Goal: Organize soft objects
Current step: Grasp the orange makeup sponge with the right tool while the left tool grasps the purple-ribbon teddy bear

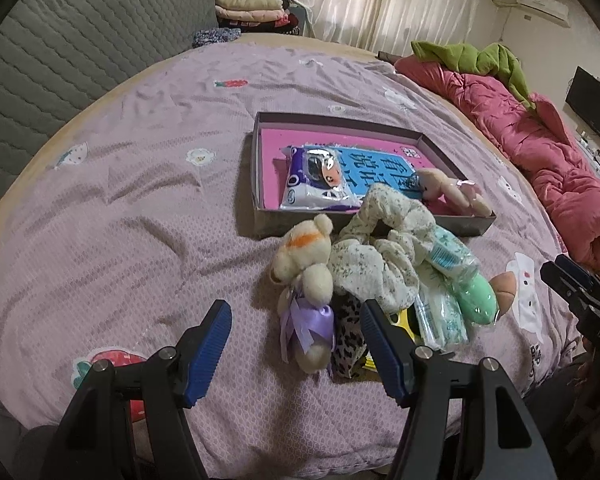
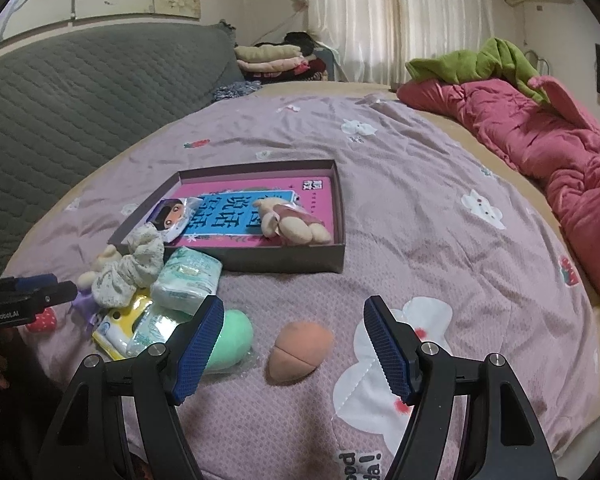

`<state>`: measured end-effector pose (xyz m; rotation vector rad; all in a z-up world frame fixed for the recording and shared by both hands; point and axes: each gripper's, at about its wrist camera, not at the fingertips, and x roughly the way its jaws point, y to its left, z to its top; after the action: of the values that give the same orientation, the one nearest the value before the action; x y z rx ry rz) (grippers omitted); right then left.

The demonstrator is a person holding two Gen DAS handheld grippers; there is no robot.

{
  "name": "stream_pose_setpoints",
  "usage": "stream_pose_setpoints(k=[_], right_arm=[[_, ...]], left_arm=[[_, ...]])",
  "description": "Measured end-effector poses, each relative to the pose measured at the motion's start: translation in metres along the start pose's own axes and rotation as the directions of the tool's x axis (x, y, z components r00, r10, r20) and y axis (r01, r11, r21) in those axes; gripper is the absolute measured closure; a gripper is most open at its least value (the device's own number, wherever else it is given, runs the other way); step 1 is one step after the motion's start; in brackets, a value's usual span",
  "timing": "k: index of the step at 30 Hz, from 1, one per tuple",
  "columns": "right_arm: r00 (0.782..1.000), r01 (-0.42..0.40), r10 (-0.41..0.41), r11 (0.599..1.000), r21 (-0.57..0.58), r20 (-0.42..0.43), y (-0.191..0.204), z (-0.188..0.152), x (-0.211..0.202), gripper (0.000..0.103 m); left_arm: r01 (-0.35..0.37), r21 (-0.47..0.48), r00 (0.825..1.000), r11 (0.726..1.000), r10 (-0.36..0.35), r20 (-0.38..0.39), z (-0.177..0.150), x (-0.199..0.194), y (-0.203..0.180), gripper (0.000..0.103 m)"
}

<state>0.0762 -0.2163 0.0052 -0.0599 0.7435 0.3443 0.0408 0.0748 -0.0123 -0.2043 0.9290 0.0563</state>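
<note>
- Left wrist view: left gripper (image 1: 296, 344) spread wide, holding nothing, low over the purple bedspread (image 1: 140, 200). Cream teddy with lilac bow (image 1: 304, 276) lies just ahead between the blue pads, touching the floral scrunchie (image 1: 380, 256) and a leopard-print piece (image 1: 348, 336). Shallow box (image 1: 260, 184) beyond holds a wipes pack (image 1: 320, 178) and a pink plush (image 1: 448, 192).
- Right wrist view: right gripper (image 2: 294, 344) equally wide, empty. Peach sponge (image 2: 300, 350) sits between its pads; green sponge (image 2: 232, 340) beside the left pad; tissue pack (image 2: 188, 280) near the box front.
- Handling judgement: close gently on the sponge's middle, lift clear, lower into bare box floor.
</note>
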Motion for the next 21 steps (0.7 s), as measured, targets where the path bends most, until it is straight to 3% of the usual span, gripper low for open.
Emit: stream_pose_setpoints(k=[21], right_arm=[[0.995, 0.008, -0.007, 1.000, 0.012, -0.097, -0.001, -0.010, 0.023, 0.029]], left_arm=[[-0.022, -0.014, 0.997, 1.000, 0.020, -0.077, 0.000, 0.033, 0.004, 0.037]])
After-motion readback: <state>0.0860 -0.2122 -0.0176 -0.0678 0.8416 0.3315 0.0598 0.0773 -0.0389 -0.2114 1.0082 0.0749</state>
